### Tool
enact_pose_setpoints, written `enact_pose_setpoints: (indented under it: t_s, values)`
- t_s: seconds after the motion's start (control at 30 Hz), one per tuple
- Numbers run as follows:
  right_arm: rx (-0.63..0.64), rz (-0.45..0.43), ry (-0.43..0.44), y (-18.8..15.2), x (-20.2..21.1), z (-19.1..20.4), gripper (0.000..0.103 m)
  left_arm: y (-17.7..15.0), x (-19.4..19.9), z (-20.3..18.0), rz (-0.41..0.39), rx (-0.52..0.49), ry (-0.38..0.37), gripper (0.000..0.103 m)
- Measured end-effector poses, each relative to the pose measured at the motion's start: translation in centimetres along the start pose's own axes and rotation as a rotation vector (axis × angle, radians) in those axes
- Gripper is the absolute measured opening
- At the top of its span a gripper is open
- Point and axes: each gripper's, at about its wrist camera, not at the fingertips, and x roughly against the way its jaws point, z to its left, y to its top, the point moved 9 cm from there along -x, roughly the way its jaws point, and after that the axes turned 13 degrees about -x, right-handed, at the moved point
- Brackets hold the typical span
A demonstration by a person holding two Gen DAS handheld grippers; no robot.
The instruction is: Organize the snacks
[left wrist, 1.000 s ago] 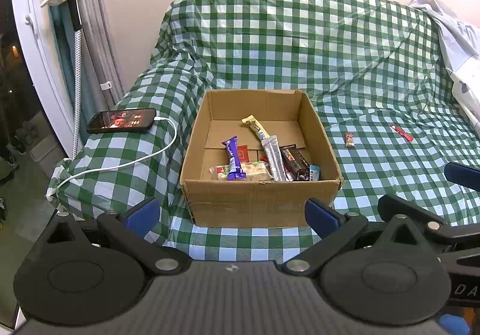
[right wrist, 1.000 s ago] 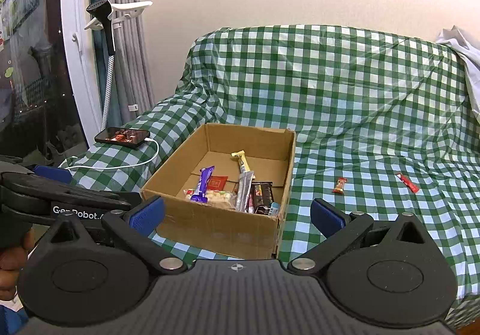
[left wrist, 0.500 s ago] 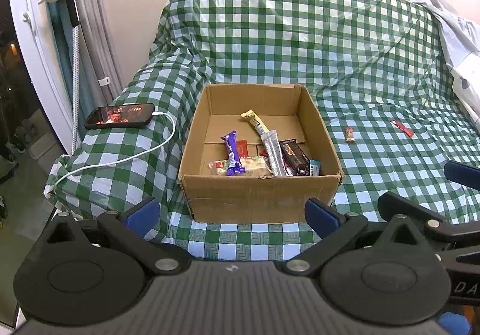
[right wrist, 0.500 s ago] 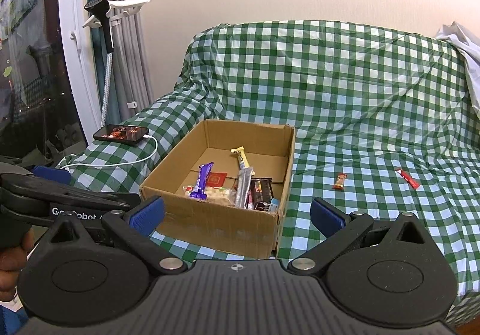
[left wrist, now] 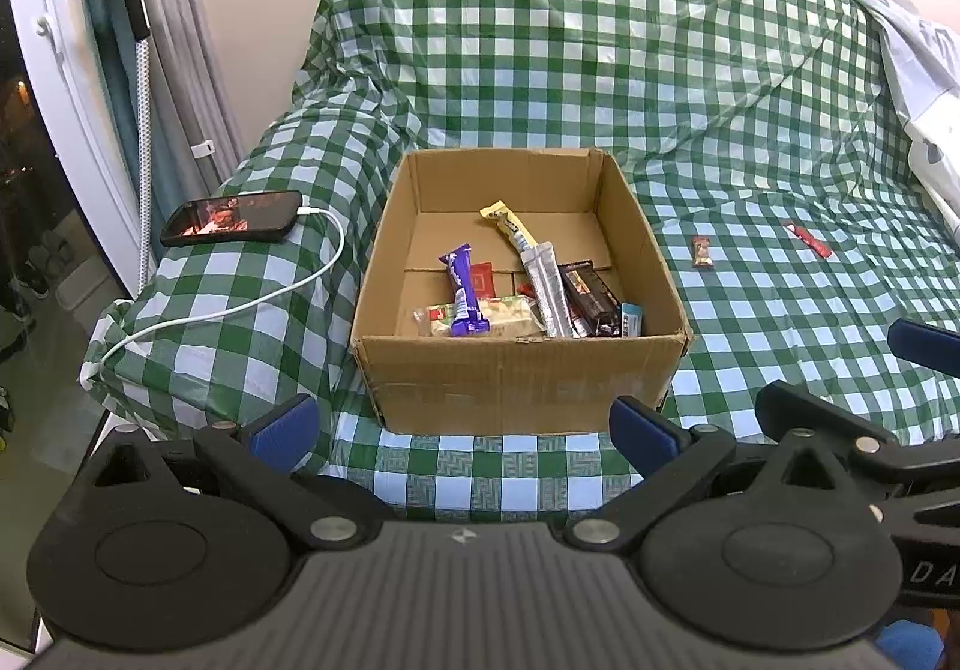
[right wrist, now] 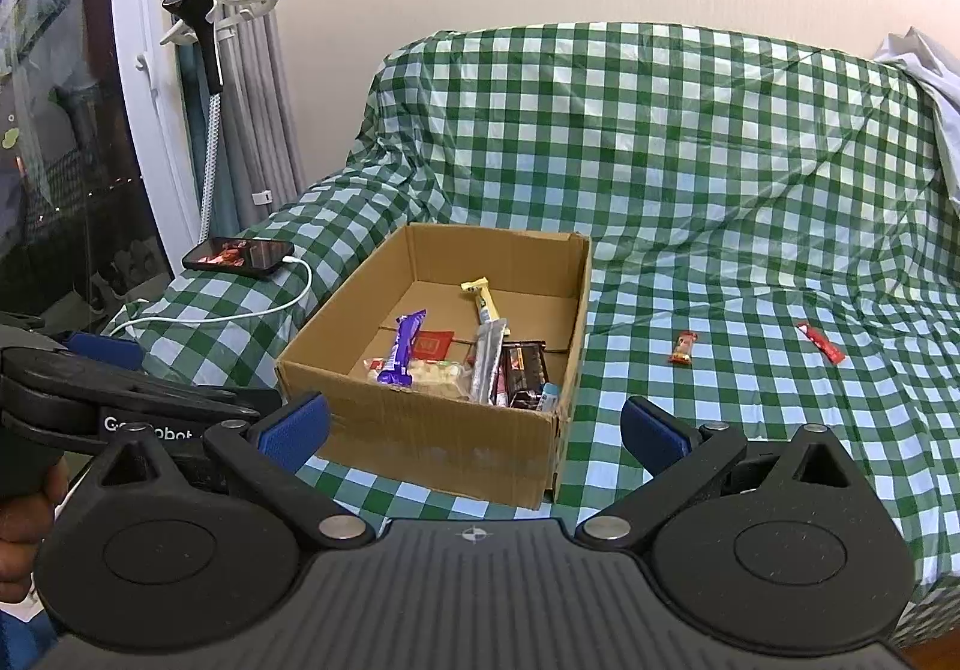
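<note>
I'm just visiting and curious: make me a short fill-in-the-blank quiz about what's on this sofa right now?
1. The purple-wrapped bar lies inside the cardboard ____.
2. Outside it, ____ snacks lie on the checked cover: a small brown-wrapped snack and a red stick.
3. A white ____ is plugged into the phone.
4. Both the left gripper and right gripper are ____.

Missing words: box; two; cable; open

Matt brown cardboard box [left wrist: 522, 382], its front wall scuffed. Smooth, faintly shiny checked cloth [left wrist: 600, 69] covers the sofa. The snack wrappers [left wrist: 543, 289] look like glossy foil and plastic. A glossy phone [left wrist: 234, 217] lies at the sofa's left edge.
</note>
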Motion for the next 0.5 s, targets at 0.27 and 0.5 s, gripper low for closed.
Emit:
enact_pose_setpoints:
  t_s: [0.27, 0.5]
  values:
    - [-0.014, 0.027, -0.004, -0.2, -1.0, -0.7, 0.102, -0.1, -1.3, -0.3, 0.031, -0.017, -0.004, 0.103]
    - [-0.025, 0.056, -0.007, -0.4, -2.2, -1.4, 0.102, 0.1, -2.7, -0.8, 0.063, -0.035, -0.003, 0.103]
